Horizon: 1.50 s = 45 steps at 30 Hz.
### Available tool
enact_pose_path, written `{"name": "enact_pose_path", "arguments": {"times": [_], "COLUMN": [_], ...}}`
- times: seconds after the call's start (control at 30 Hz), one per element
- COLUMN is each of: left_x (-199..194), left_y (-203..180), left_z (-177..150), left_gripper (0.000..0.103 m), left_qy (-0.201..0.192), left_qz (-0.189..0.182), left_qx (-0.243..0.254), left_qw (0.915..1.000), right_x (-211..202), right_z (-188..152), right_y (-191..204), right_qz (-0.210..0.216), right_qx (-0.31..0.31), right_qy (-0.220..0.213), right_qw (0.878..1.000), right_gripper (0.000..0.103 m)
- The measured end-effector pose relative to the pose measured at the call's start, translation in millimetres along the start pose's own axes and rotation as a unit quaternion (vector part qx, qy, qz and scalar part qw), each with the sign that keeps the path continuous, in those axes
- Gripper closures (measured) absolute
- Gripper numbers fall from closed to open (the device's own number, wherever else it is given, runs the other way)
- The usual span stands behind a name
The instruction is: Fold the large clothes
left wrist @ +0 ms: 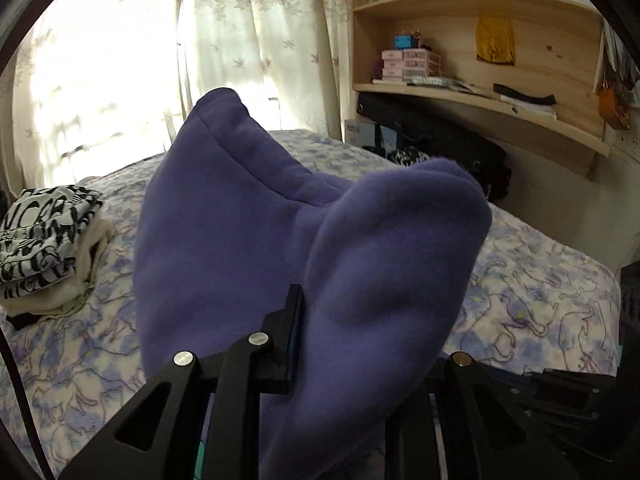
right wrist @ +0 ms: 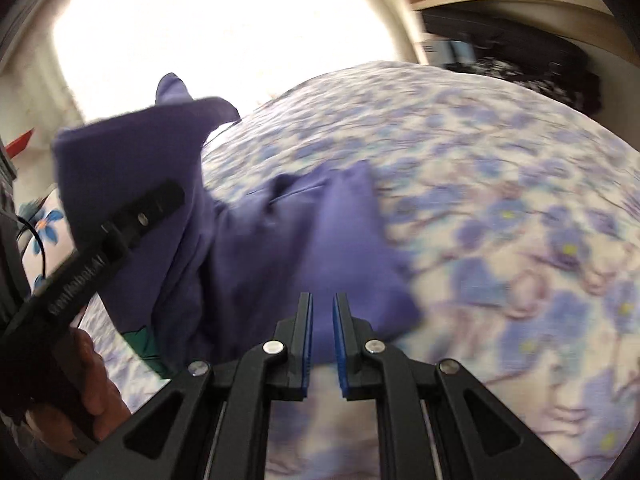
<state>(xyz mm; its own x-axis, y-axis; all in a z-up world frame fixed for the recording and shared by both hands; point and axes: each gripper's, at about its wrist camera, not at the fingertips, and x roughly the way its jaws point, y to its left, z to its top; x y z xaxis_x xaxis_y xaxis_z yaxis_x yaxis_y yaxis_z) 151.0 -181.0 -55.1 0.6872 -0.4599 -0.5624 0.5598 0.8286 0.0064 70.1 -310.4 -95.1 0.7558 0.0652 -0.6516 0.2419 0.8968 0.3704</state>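
a floral bed [left wrist: 540,280] by curtains [left wrist: 248,40] and shelves [left wrist: 480,0] carries the purple garment [left wrist: 240,240], pinched by the left claw [left wrist: 320,344], hiding one finger; right claw [right wrist: 322,336] slightly parted, empty, blurred.

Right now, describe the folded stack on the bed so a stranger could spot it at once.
Start at the bed with the blue floral sheet, seen from the left wrist camera. At its left edge, under the curtained window, sits the folded stack. Its top piece is white with bold black lettering, unlike the plain purple garment beside it.
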Motion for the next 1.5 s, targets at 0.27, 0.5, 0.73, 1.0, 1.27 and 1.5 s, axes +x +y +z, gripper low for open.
{"name": "enact_pose_path", "arguments": {"times": [0.27, 0.5, 0.73, 1.0, 1.27, 1.5], "left_x": [76, 59, 36, 3, -25, 14], "left_y": [-35, -39, -43, -5, 63, 138], "left_z": [-32, -28, -22, 4, 30, 23], "left_gripper": [0.084, 0.025, 0.015, 0.015, 0.015, 0.015], "left_qy": [0.102, 0.092, 0.086, 0.076, 0.061, 0.148], "left_qz": [-0.02, -0.056, -0.115, -0.171, -0.12, -0.054], "left_qx": [0.057, 0.098, 0.089, -0.018, -0.066, -0.135], "left_qw": [0.9929, 0.9893, 0.9856, 0.9822, 0.9888, 0.9782], "right_x": [-3, -6, -14, -27, -30, 42], "right_z": [-4, -3, 4, 26, 73, 107], "right_y": [-42, -52, -51, -48, -10, 10], "right_qz": [-0.033, -0.029, -0.026, -0.014, 0.054, 0.11], "right_qx": [0.038, 0.041, 0.037, 0.033, -0.027, -0.048], "right_qy": [0.01, 0.011, -0.002, -0.006, -0.01, 0.122], "right_qw": [0.999, 0.999, 0.999, 0.999, 0.998, 0.985], "right_gripper": [0.092, 0.092, 0.092, 0.092, 0.067, 0.067]}}
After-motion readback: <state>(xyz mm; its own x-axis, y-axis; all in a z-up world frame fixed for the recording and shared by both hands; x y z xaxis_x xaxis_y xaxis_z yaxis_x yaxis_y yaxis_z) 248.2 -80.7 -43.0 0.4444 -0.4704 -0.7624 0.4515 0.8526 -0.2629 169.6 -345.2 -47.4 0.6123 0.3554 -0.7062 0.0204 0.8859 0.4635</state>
